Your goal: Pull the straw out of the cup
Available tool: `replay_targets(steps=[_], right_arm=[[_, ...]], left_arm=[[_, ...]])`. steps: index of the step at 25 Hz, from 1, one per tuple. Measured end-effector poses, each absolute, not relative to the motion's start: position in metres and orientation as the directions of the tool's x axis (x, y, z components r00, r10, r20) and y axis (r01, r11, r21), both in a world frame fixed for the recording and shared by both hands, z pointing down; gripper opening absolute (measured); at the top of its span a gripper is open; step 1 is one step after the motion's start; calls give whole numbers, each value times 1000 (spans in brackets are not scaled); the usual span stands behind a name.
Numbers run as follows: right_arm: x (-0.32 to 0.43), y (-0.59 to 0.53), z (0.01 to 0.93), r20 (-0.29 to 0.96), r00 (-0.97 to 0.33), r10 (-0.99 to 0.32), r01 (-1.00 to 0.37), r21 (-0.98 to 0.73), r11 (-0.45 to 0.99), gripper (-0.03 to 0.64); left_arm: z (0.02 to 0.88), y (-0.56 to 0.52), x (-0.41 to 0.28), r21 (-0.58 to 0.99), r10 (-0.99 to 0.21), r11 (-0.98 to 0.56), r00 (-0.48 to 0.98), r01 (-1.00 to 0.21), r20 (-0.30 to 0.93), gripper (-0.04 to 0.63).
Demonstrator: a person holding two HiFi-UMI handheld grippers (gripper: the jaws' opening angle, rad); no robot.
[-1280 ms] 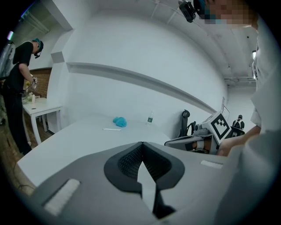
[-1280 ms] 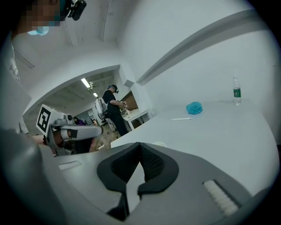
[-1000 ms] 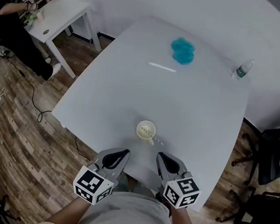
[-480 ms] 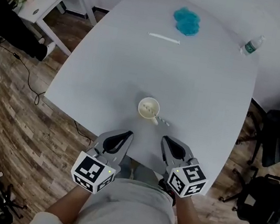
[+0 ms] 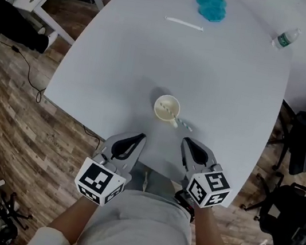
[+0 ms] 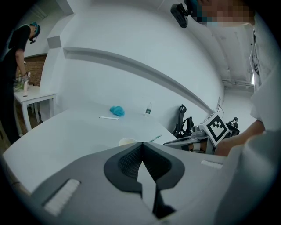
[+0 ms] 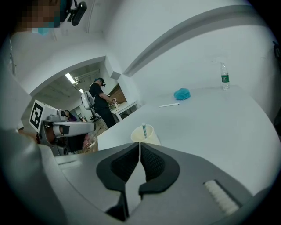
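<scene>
since the right claw (image 7: 139, 144) is pressed together with nothing between its pads, and the left claw (image 6: 141, 144) is likewise closed and empty, neither can take anything until it spreads. both hang over the near edge of the table (image 5: 228, 91), side by side and apart, pointing forward and somewhat down.

the step in hand looks like the approach to the straw (image 5: 179, 121). the right claw seems to have the better line. it should open before it gets close, come in along the straw's lean, and close on the free end past the rim, not on the rim itself. the left claw could spread and steady the cup (image 5: 167, 107) by its wall, since a light cup may tip or ride up with the straw. the pull should follow the straw's tilt rather than go straight up.

the cup stands upright on the table just ahead of the two claws, roughly between their lines. the striped straw rests inside it and leans over the rim toward the right claw's side. a white stick (image 5: 184, 23), a blue lump (image 5: 211, 5) and a bottle (image 5: 285, 38) lie well beyond.
</scene>
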State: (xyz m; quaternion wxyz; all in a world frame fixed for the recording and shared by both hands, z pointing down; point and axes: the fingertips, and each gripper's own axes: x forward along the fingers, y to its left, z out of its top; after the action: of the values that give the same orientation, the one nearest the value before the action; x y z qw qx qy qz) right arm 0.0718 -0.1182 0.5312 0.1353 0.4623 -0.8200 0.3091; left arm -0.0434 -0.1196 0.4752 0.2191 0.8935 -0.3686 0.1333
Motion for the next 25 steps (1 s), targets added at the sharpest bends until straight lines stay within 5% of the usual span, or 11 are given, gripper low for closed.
replay_targets(steps=[25], right_arm=[[49, -164, 560, 518, -517, -682, -854, -368, 367, 104]], left_arm=[[496, -137, -57, 336, -550, -630, 707, -701, 444, 20]])
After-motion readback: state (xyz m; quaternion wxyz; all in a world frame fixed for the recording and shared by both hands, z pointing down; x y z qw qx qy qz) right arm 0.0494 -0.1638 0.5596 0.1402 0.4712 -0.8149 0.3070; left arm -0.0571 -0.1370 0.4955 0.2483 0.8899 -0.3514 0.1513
